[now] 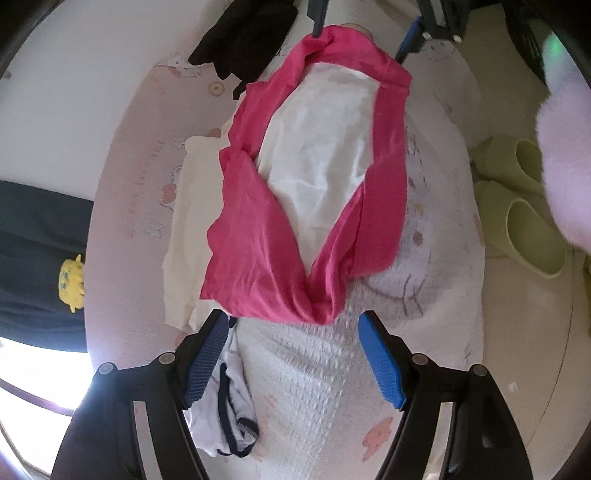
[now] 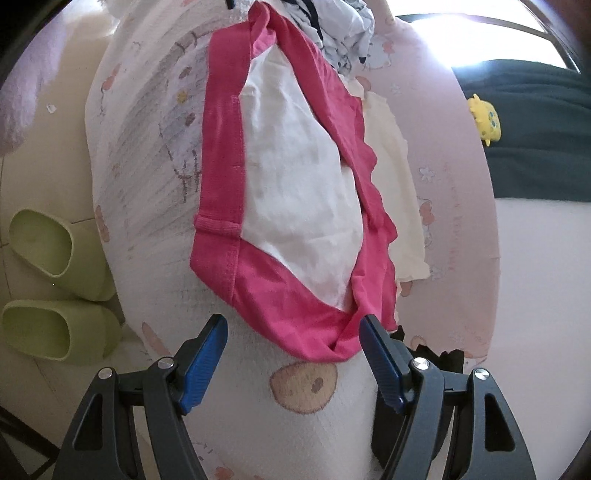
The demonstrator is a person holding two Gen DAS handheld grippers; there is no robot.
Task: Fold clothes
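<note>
A bright pink garment (image 1: 251,236) with a white middle panel (image 1: 321,155) lies spread on a white patterned blanket (image 1: 303,387). My left gripper (image 1: 293,321) stands open just short of the garment's bunched near end, with nothing between its fingers. At the far end, my right gripper (image 1: 364,33) straddles the other edge. In the right wrist view, the pink garment (image 2: 221,155) and its white panel (image 2: 295,184) stretch away from me. My right gripper (image 2: 292,325) is open, and the pink hem lies between its blue pads (image 2: 203,362).
A white garment with navy trim (image 1: 229,417) lies by my left finger. A cream garment (image 1: 188,229) sits under the pink one. A black garment (image 1: 240,40) lies at the far end. Green slippers (image 1: 524,206) are on the floor. A yellow plush toy (image 1: 72,282) rests on dark fabric.
</note>
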